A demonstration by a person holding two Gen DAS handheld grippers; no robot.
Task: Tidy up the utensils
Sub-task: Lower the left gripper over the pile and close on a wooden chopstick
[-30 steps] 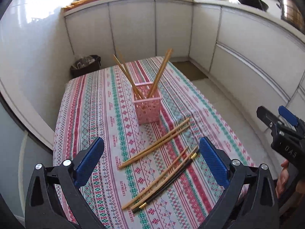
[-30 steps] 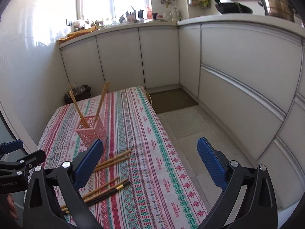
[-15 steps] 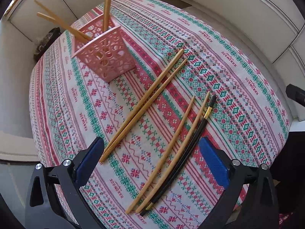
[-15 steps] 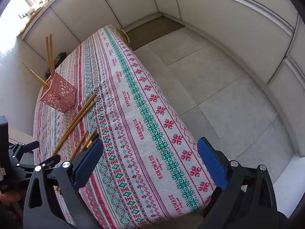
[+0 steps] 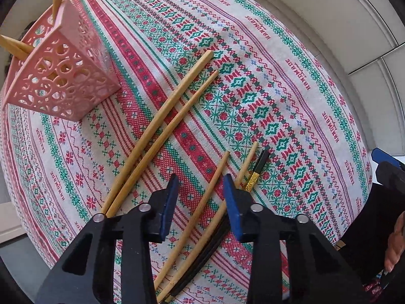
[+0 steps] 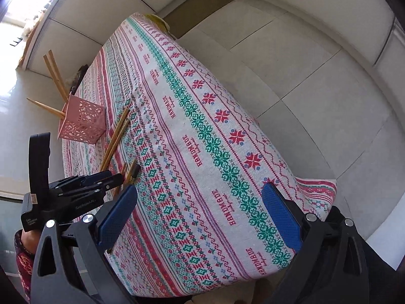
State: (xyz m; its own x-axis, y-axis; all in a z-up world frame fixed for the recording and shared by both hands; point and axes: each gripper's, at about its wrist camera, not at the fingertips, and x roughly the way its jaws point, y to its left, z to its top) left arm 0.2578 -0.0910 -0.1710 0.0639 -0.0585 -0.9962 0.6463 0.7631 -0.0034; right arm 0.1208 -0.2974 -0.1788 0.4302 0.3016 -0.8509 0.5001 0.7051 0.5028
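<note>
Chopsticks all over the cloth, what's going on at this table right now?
A person with a gripper in each hand is sorting chopsticks into the pink holder, which already has a few standing in it. The left gripper has come down over the near group, its jaws just closing around one bamboo chopstick, pads not yet pressing it. Another bamboo pair lies loose on the tablecloth, as does a black chopstick. The right gripper hangs open beside the table's edge, holding nothing.
</note>
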